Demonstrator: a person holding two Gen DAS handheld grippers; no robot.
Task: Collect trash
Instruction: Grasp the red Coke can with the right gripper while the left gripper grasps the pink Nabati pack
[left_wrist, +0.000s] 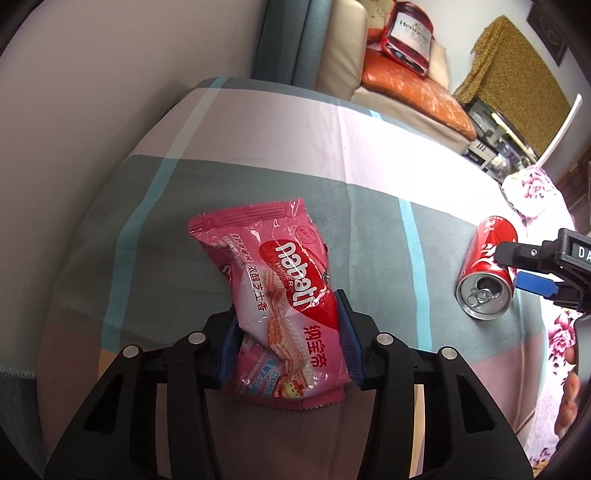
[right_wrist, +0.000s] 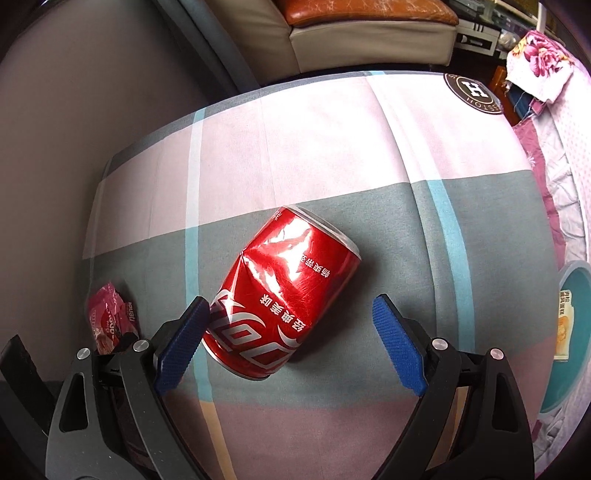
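Now the left gripper (left_wrist: 286, 332) has its blue pads pinching the pink wafer wrapper (left_wrist: 280, 291), which lies on the checked cloth (left_wrist: 240, 155). Only the right wrist view shows the dented red can (right_wrist: 280, 302) on its side between the right gripper (right_wrist: 291, 321)'s widely spread jaws; the left pad looks to touch it, the right pad is clear. That view alone catches a teal tub (right_wrist: 570, 343), cut off at the edge. The can's open top shows only from the left wrist.
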